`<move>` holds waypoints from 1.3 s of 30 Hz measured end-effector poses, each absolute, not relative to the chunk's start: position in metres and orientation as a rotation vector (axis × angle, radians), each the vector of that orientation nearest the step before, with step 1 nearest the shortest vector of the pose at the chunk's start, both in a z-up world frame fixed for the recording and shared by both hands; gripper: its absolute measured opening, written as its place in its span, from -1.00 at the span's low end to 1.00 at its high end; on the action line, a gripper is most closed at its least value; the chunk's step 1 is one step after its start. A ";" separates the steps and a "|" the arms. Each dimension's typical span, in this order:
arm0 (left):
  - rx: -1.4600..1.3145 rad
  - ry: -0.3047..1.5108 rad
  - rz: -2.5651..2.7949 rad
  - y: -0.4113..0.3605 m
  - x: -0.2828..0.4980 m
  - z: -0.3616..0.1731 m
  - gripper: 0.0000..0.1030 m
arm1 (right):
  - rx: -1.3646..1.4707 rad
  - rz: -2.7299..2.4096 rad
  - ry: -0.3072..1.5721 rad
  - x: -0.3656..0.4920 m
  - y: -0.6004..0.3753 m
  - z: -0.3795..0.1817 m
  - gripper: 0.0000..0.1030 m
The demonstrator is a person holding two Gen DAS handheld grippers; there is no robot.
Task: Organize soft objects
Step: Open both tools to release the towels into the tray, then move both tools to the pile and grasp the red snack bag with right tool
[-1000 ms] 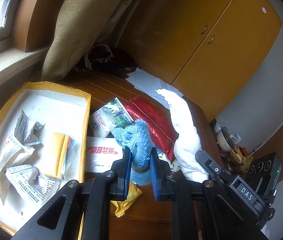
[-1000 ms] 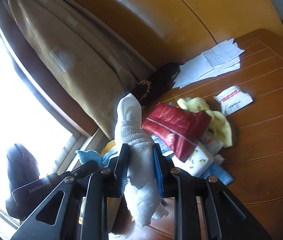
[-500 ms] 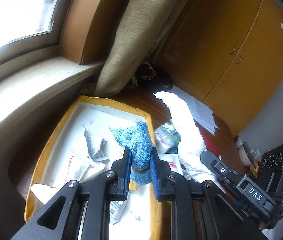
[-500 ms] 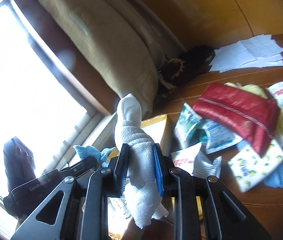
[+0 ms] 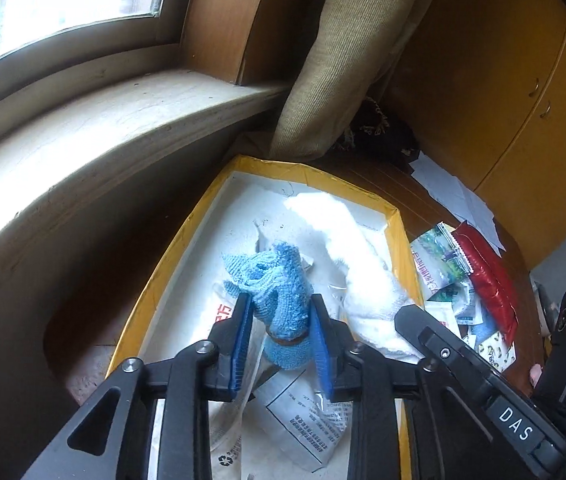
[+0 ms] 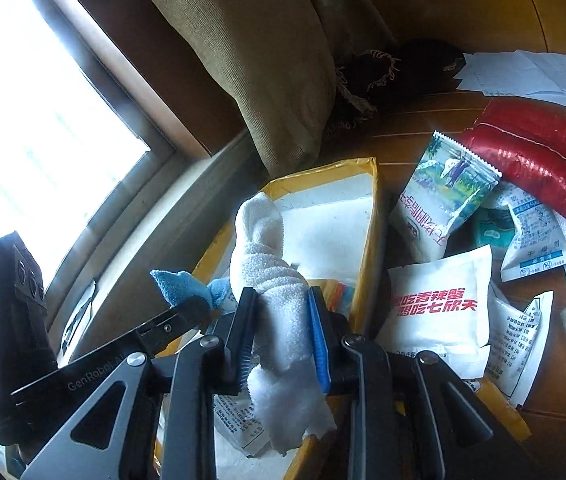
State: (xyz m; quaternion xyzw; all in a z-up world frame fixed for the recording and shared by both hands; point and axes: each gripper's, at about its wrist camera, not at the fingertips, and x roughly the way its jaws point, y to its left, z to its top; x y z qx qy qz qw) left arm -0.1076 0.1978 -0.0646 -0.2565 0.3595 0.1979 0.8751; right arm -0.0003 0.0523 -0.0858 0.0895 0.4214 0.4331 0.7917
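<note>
Since the earlier frames both grippers have swung away from the pile of packets on the wooden table and now hang over the yellow-rimmed box point(image 5: 399, 240) by the window sill, and the left one's fingers have spread. The left gripper point(image 5: 281, 340) has the blue knitted cloth point(image 5: 279, 284) standing upright between its fingers; its jaws are opening, with gaps showing on both sides of the cloth, so the pads no longer press it. Just to its right, the right gripper point(image 6: 281, 336) has the white towel point(image 6: 271, 272) between its blue pads; its jaws are opening too, though the pads look to touch the towel on both sides, with the loose end drooping below the fingers. Both cloths sit above the white paper scraps point(image 5: 303, 412) lying inside the box. Beyond the box's right rim, to the right of the right gripper, lie a red packet point(image 6: 543, 152) and white snack packets point(image 6: 435, 304) on the table point(image 6: 415, 120).
</note>
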 end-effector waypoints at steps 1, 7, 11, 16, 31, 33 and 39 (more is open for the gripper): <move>-0.548 0.746 0.416 0.199 -0.108 -0.065 -0.09 | 0.194 0.929 0.910 -0.001 0.052 -0.087 -0.46; -0.566 0.676 0.429 0.195 -0.114 -0.055 0.37 | 0.251 0.937 0.863 -0.004 0.032 -0.071 -0.07; -0.529 0.620 0.457 0.178 -0.115 -0.044 0.46 | 0.293 0.949 0.812 -0.003 0.010 -0.055 0.11; -0.459 0.543 0.493 0.154 -0.115 -0.030 0.51 | 0.334 0.934 0.778 0.001 -0.027 -0.045 0.17; -0.413 0.617 0.239 0.069 -0.082 -0.017 0.51 | 0.412 0.782 0.739 0.042 -0.149 -0.046 0.27; -0.401 0.638 0.214 0.056 -0.074 -0.019 0.51 | 0.410 0.773 0.744 0.047 -0.159 -0.047 0.27; -0.336 0.693 0.185 0.023 -0.052 -0.029 0.51 | 0.403 0.708 0.778 0.058 -0.172 -0.064 0.27</move>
